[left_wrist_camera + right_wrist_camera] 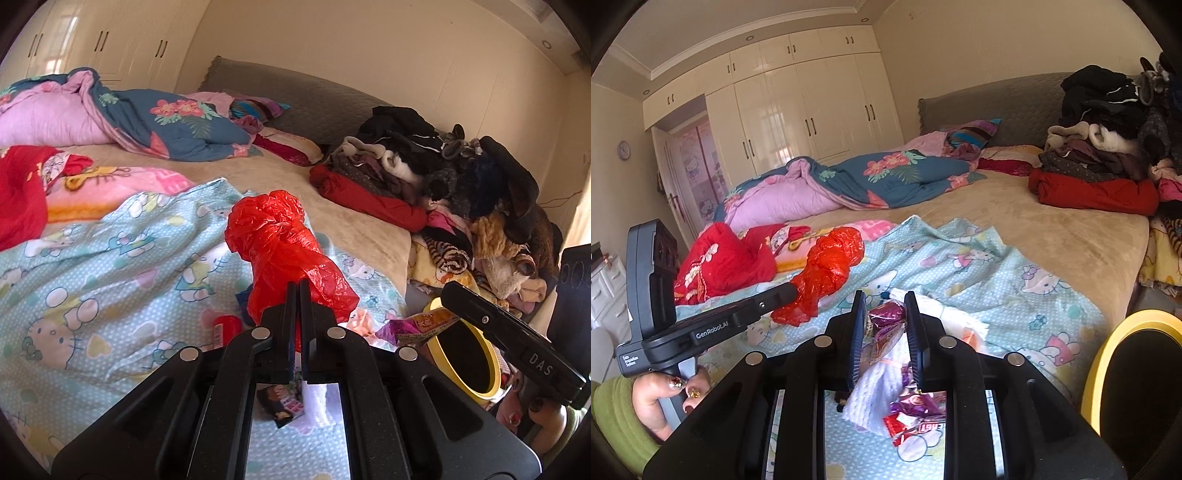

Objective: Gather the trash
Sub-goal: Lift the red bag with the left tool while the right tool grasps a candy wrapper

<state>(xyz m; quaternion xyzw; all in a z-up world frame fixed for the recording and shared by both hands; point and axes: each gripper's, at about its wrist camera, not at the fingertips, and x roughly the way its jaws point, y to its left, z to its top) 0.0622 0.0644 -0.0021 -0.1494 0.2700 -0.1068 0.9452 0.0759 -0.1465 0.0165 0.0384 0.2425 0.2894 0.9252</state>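
My left gripper [298, 286] is shut on a crumpled red plastic bag [284, 251] and holds it above the Hello Kitty sheet; the bag also shows in the right wrist view [827, 267]. My right gripper [885, 299] is shut on a purple snack wrapper [886, 326], also seen in the left wrist view [417, 325] beside the yellow-rimmed bin [491, 373]. The bin shows at the right edge of the right wrist view [1093, 354]. White tissue [871, 402] and small red wrappers [905, 424] lie on the sheet below my right gripper.
The bed carries a Hello Kitty sheet [1015, 280], a blue and pink quilt [849, 181], a red garment [727, 258] and a pile of clothes [461, 192] at the right. A small red packet [227, 328] and a photo card [282, 404] lie on the sheet.
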